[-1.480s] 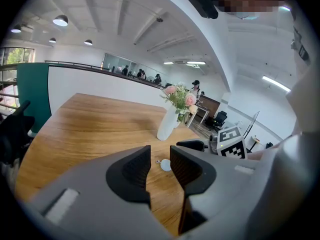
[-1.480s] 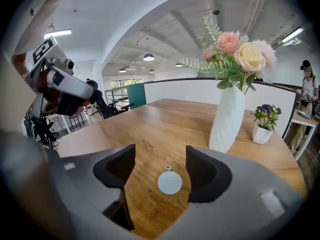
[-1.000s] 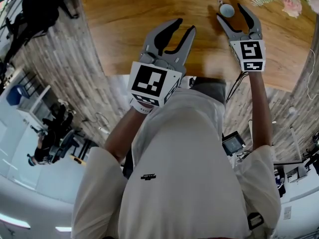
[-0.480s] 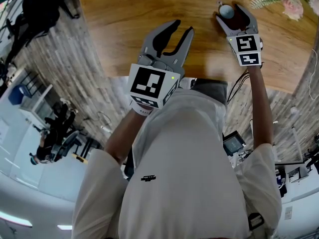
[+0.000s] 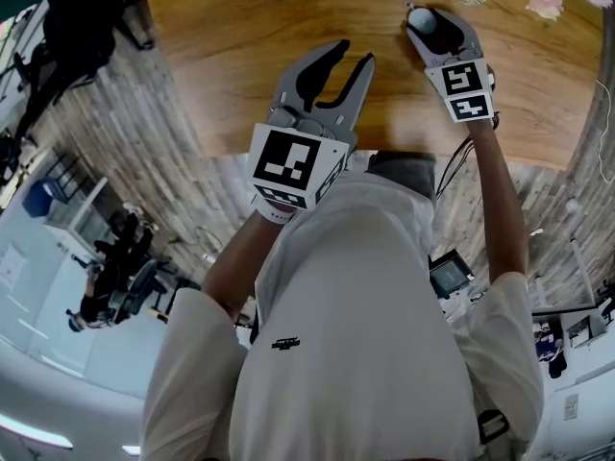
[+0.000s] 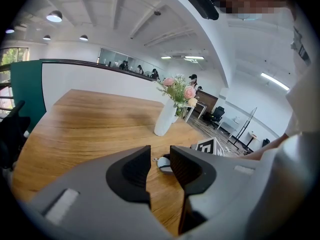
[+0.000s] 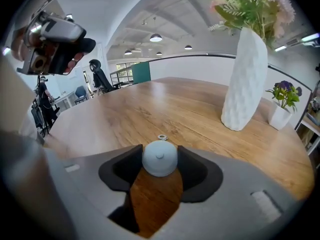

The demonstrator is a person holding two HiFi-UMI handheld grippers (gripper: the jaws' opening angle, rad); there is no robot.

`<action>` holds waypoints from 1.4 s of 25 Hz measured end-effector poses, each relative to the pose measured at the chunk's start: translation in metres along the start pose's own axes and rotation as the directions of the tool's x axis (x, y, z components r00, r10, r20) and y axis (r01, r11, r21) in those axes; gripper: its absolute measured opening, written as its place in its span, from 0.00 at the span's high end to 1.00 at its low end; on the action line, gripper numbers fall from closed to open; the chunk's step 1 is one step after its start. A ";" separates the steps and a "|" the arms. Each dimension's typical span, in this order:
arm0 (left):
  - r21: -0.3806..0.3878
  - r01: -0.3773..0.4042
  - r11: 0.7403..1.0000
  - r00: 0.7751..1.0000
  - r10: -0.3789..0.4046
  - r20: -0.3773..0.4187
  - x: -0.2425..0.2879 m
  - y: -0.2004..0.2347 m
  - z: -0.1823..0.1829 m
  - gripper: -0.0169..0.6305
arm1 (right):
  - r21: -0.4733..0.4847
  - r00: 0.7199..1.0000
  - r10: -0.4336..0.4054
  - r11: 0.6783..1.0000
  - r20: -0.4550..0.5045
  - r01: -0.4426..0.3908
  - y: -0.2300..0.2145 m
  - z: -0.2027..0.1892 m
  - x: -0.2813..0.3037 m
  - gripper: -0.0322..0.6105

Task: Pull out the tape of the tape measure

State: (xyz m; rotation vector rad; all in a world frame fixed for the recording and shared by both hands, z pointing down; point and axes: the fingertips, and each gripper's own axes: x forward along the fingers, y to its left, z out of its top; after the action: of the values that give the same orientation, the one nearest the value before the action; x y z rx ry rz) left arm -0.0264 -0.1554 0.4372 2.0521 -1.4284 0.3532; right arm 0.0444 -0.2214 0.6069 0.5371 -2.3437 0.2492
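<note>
We see the right gripper [image 5: 438,29] low on the wooden table [image 5: 240,36], at 1 o'clock in the head view; its 2 jaws have just been closing and now hold the tape measure [image 7: 160,158], a round pale blue-grey case whose sides meet both pads; a small metal ring [image 7: 162,137] lies on the wood at 12 o'clock of the case; a white vase [image 7: 245,84] of flowers stands well apart at 2 o'clock. The left gripper [image 5: 353,56] hangs above the table at 8 o'clock of the right; its jaws stand narrowly apart with nothing between them.
</note>
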 end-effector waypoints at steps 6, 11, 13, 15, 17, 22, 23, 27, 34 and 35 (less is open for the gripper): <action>0.016 0.010 1.000 1.000 -0.010 0.011 -0.008 -0.001 0.002 0.80 | 0.036 1.000 -0.023 0.999 -0.010 0.024 0.001 -0.001 -0.002 0.60; 0.030 0.017 0.999 0.999 -0.018 0.028 -0.020 -0.001 0.008 0.80 | 0.031 1.000 -0.029 0.999 0.010 0.029 0.012 0.009 -0.014 0.61; 0.035 0.020 0.999 0.999 -0.022 0.034 -0.023 -0.001 0.009 0.80 | 0.027 0.999 -0.030 0.999 0.020 0.029 0.017 0.014 -0.020 0.61; 0.042 0.025 0.999 0.999 -0.027 0.041 -0.027 -0.002 0.010 0.80 | 0.024 0.999 -0.031 0.999 0.030 0.031 0.021 0.018 -0.028 0.60; 0.047 0.031 0.998 0.998 -0.033 0.049 -0.031 -0.004 0.011 0.80 | 0.023 0.998 -0.038 0.999 0.041 0.037 0.024 0.023 -0.036 0.61; 0.060 0.045 0.997 0.997 -0.049 0.066 -0.042 -0.008 0.013 0.80 | 0.032 0.996 -0.064 0.998 0.067 0.062 0.032 0.035 -0.058 0.61; 0.062 0.048 0.997 0.996 -0.052 0.069 -0.044 -0.009 0.014 0.80 | 0.035 0.995 -0.068 0.997 0.072 0.066 0.033 0.037 -0.063 0.61; 0.064 0.055 0.996 0.994 -0.061 0.089 -0.054 -0.011 0.018 0.80 | 0.029 0.993 -0.074 0.997 0.091 0.072 0.043 0.048 -0.082 0.61; 0.067 0.066 0.996 0.990 -0.074 0.120 -0.069 -0.018 0.021 0.80 | 0.004 0.987 -0.087 0.996 0.133 0.087 0.063 0.070 -0.113 0.60; 0.067 0.068 0.995 0.989 -0.076 0.124 -0.071 -0.019 0.021 0.80 | 0.004 0.986 -0.087 0.996 0.140 0.087 0.067 0.073 -0.117 0.61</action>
State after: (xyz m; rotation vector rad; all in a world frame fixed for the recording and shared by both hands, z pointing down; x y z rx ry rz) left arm -0.0383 -0.1107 0.3766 2.2056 -1.4284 0.2443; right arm 0.0481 -0.1495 0.4717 0.6737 -2.4484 0.1730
